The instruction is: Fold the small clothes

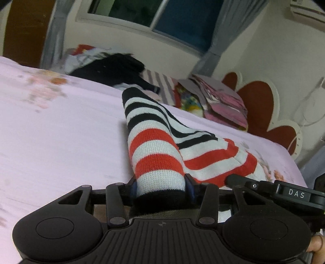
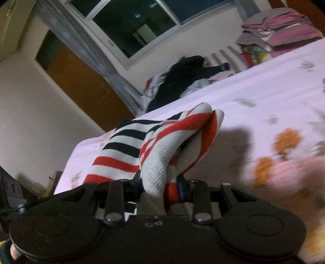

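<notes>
Sock [image 1: 156,146], striped red, white and black, hangs just over the pink bedsheet [image 1: 61,132], held at both ends. Our left gripper [image 1: 161,187] pinches its black end; our right gripper [image 2: 162,188] pinches bunched fabric. We judge we are mid-fold: next, bring one end over the other and lay it flat. Clothes pile [image 1: 113,69] lies beyond.

Both fisheye views are lit by soft, warm indoor light; the window [image 1: 162,18] is dark. Straight lines bow strongly toward the edges. Motion blur smears the bed sheet [image 1: 50,132] and its floral print. In the right wrist view, a dim shadow [image 2: 235,140] falls on the sheet.
</notes>
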Motion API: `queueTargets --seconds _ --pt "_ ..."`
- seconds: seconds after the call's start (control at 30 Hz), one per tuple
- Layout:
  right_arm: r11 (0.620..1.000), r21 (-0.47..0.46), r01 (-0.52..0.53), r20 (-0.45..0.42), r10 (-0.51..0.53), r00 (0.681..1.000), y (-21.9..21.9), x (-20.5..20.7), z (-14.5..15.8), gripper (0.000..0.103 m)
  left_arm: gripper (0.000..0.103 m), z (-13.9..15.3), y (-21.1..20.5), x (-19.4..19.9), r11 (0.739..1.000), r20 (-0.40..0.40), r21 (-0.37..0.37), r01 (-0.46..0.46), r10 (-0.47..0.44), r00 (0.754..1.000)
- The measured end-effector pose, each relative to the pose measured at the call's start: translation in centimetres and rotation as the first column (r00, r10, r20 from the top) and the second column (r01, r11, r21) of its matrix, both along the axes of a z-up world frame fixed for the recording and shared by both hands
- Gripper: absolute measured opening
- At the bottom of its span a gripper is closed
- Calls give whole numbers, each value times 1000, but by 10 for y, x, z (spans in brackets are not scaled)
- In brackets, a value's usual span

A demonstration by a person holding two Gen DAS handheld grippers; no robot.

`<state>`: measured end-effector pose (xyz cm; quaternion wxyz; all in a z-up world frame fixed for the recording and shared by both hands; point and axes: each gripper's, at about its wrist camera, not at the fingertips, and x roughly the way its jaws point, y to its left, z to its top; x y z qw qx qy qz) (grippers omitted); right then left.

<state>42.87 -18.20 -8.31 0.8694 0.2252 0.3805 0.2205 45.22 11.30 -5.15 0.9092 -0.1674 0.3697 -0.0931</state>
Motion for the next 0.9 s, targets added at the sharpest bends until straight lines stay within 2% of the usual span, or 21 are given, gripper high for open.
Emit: queueTargets --seconds 0.17,0.4,0.53,0.63,0.67,0.77,0.8,0.9 --pt "1000 7 19 -13 -19 1000 88 -9 -14 31 46 -7 94 -3 1000 -6 17 8 -8 1000" --pt "1000 -13 27 -19 -27 999 176 -14 -38 31 46 -27 179 5 998 -3 55 -1 1 1000" --pt "998 -45 33 -23 -34 999 194 -9 -51 31 46 -50 202 9 999 -28 42 -5 6 1000" --pt "993 -99 61 -57 -67 996 199 -7 -67 31 46 -71 208 10 997 -40 81 -2 5 999" --pt "992 -106 67 -65 -74 995 199 -7 -71 32 46 -76 212 9 997 -30 73 -3 5 1000" --pt "990 -121 73 -92 -85 992 196 -8 -77 34 68 -86 215 8 998 -35 58 -40 42 999" --pt "989 -128 69 -94 -81 992 198 -7 -77 36 71 -87 215 8 997 -30 67 -47 49 998" --pt "990 -121 74 -108 -87 990 198 -7 -69 39 71 -85 217 10 997 -40 59 -48 50 998"
